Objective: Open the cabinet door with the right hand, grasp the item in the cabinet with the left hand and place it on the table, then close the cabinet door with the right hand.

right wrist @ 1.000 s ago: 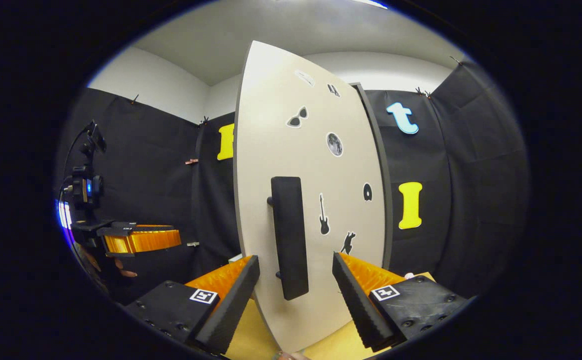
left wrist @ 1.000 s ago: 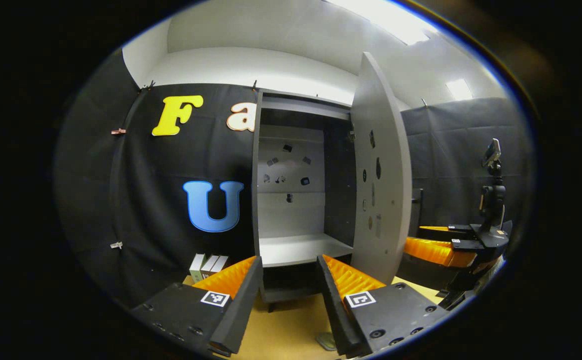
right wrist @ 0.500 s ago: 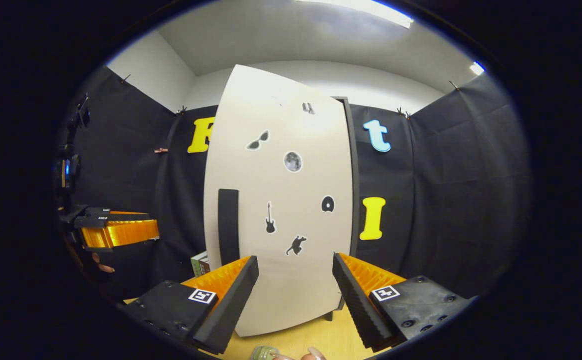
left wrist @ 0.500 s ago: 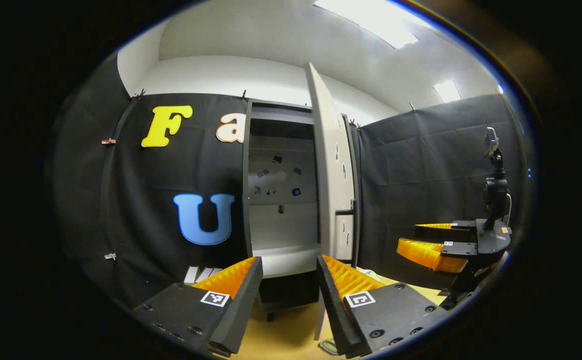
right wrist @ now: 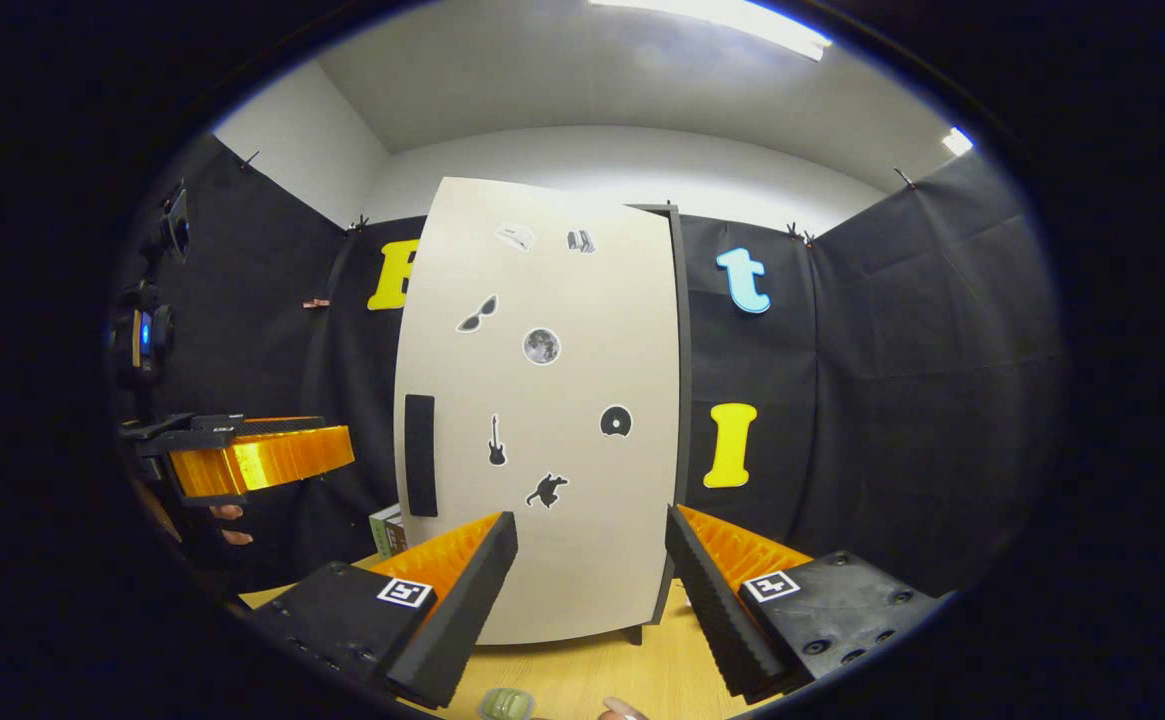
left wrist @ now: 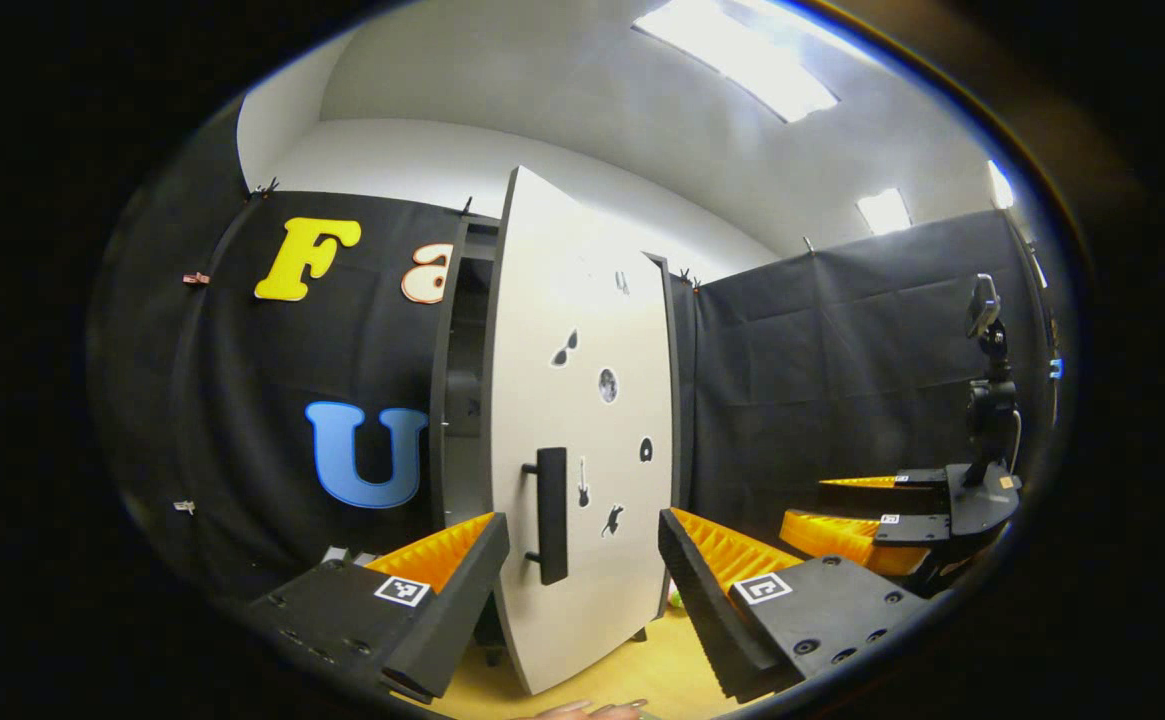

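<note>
On the wooden table (right wrist: 582,670) stands the cabinet (left wrist: 457,330), its pale door (right wrist: 542,420) nearly shut; the left gripper view shows a dark gap remaining along the handle side, with the door standing a little off the frame. Stickers dot the door's face, and its black handle (left wrist: 550,515) runs upright near the free edge. Both fingers of the right gripper (right wrist: 592,590) are spread wide with nothing between them, pointing at the lower part of the door without touching it. Likewise spread and empty, the left gripper (left wrist: 582,590) faces the door, the handle showing between its fingers farther off. A small greenish item (right wrist: 507,703), possibly the one taken out, lies on the table at the near edge, blurred, with fingertips (right wrist: 622,710) beside it.
</note>
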Available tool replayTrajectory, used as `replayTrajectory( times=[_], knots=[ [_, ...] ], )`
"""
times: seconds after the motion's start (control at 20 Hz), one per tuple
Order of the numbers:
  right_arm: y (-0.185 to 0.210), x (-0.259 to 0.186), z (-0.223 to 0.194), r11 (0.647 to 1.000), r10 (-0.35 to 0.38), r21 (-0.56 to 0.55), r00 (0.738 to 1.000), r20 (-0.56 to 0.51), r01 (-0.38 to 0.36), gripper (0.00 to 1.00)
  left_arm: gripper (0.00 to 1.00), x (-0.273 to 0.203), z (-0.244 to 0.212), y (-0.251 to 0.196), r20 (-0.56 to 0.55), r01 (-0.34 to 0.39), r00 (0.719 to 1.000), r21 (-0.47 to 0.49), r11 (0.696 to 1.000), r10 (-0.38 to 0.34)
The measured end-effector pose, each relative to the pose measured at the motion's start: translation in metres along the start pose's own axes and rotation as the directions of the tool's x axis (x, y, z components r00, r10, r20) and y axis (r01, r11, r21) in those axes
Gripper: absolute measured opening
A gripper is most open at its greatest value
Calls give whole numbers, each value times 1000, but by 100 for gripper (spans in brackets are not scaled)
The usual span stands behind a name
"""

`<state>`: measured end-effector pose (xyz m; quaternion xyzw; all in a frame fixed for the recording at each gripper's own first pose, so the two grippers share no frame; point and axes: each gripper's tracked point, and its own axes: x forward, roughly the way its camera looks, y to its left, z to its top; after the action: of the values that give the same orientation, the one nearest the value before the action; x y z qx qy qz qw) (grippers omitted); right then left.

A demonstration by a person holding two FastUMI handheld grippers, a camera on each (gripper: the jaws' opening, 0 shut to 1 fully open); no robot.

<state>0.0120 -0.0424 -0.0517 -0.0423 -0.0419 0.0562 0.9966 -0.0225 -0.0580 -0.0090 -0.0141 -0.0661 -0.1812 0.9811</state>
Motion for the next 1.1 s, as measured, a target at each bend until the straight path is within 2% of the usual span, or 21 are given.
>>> replayTrajectory(
  times=[0.45, 0.7, 1.0, 1.1],
  knots=[
    [10, -7, 8, 997, 61, -55, 998, 20, -60, 97, 94, -3, 2, -1, -1, -52, 999, 1, 999, 52],
    [12, -2, -4, 997, 74, -32, 997, -21, -75, 98, 94, -5, -1, 6, -9, -82, 997, 19, 996, 83],
    [7, 1, -2, 998, 21, -59, 1000, 1, -21, 97, 94, -5, -1, 6, -9, -84, 996, 8, 996, 84],
    [11, 0, 2, 999, 25, -45, 1000, 9, -25, 98, 94, -5, 0, 10, -6, -91, 996, 14, 996, 91]
  ],
)
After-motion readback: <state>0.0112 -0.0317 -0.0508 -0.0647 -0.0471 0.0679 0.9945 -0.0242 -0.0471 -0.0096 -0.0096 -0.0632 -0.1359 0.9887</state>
